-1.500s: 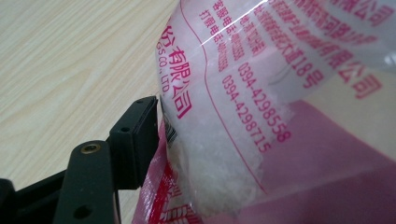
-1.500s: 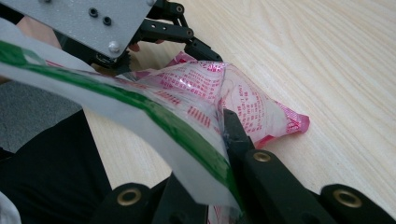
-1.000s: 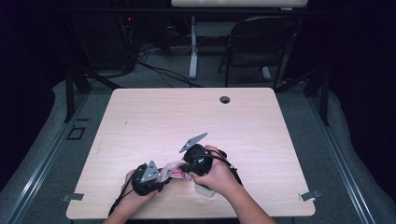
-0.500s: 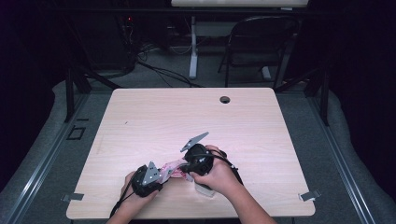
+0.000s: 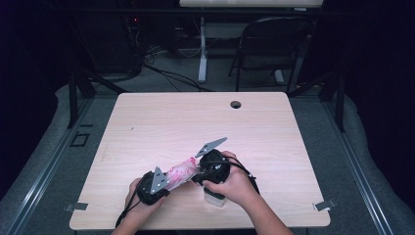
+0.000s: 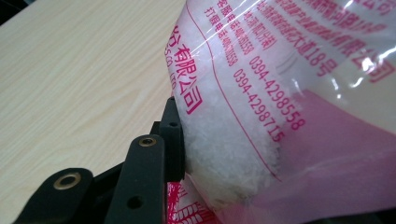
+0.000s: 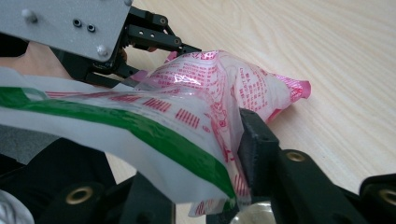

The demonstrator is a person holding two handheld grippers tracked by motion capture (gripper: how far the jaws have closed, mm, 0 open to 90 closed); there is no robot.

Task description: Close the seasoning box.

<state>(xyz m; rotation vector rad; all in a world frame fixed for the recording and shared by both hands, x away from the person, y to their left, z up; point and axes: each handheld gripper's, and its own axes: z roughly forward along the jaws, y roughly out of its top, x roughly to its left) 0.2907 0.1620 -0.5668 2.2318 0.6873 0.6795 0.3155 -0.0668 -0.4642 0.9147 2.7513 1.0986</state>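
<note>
L claw (image 5: 166, 185) clenched on one end of the pink-printed bag (image 5: 182, 172), jaw pad pressed into the white granules inside; its jaws have just been closing a bit more. R claw (image 5: 198, 174) at the other end, jaws just been opening, bag's green-striped end (image 7: 154, 140) between them, one pad touching; can't tell if it grips. Bag sits low over the desk (image 5: 195, 122), near front edge, betw. both hands. A clear container (image 5: 215, 197) under the R hand.

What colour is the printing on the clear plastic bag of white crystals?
Pink-red on the clear plastic bag of white crystals, sharpest in the left gripper view.
</note>
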